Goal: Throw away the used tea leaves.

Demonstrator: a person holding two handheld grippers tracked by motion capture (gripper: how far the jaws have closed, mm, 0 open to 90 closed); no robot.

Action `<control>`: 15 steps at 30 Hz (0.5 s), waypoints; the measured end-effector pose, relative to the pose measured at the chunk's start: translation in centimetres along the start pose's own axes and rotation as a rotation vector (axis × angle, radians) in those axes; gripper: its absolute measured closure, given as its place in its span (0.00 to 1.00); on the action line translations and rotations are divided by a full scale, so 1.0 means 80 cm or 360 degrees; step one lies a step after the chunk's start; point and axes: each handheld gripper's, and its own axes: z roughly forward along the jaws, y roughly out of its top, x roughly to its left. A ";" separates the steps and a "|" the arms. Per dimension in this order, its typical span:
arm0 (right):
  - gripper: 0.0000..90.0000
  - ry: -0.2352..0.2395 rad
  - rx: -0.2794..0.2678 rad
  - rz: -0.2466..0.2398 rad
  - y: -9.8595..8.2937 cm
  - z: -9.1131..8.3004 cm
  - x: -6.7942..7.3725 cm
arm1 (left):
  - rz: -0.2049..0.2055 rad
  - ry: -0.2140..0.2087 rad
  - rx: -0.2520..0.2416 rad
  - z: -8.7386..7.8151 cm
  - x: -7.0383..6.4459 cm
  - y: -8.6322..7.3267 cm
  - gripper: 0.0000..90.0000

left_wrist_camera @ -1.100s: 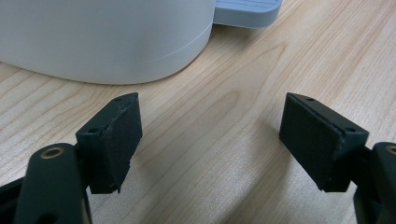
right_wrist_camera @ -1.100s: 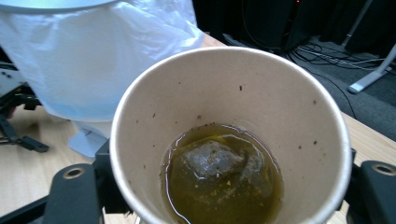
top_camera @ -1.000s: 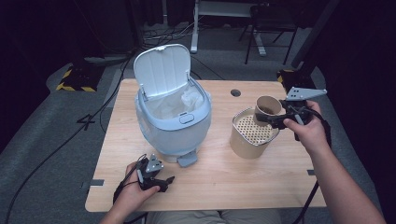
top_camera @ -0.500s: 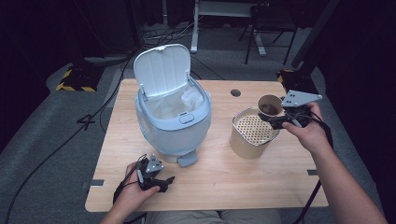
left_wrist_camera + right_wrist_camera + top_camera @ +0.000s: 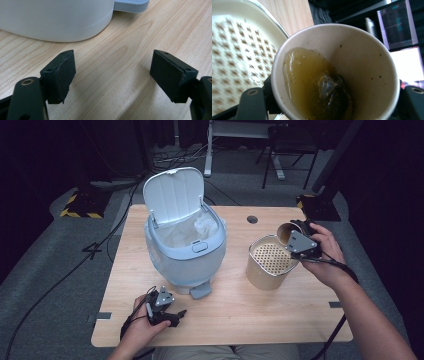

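Got the paper cup clamped in my right tool, tipped over the strainer bin, with tea and the bag creeping to the rim. Nothing's poured yet, I reckon. Left tool sits wide open on the counter.

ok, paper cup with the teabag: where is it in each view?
High view: the paper cup is at right, tipped over the perforated bin, clamped in the right gripper.
Right gripper view: the cup is at centre, close up, mouth toward the camera, tea and a teabag inside.
Left gripper view: not in it.
Shared landmark: the perforated bin top.
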 end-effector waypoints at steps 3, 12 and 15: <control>0.31 -0.0062 0.0051 -0.0144 0.007 0.001 0.005 | -0.0007 0.0005 -0.0002 -0.001 -0.001 -0.001 0.24; 0.31 -0.0274 0.0221 -0.0655 0.024 0.005 0.025 | -0.0012 0.0008 -0.0003 -0.004 -0.001 -0.005 0.24; 0.31 -0.0347 0.0274 -0.0795 0.026 0.006 0.030 | -0.0012 0.0011 -0.0004 -0.004 -0.001 -0.005 0.24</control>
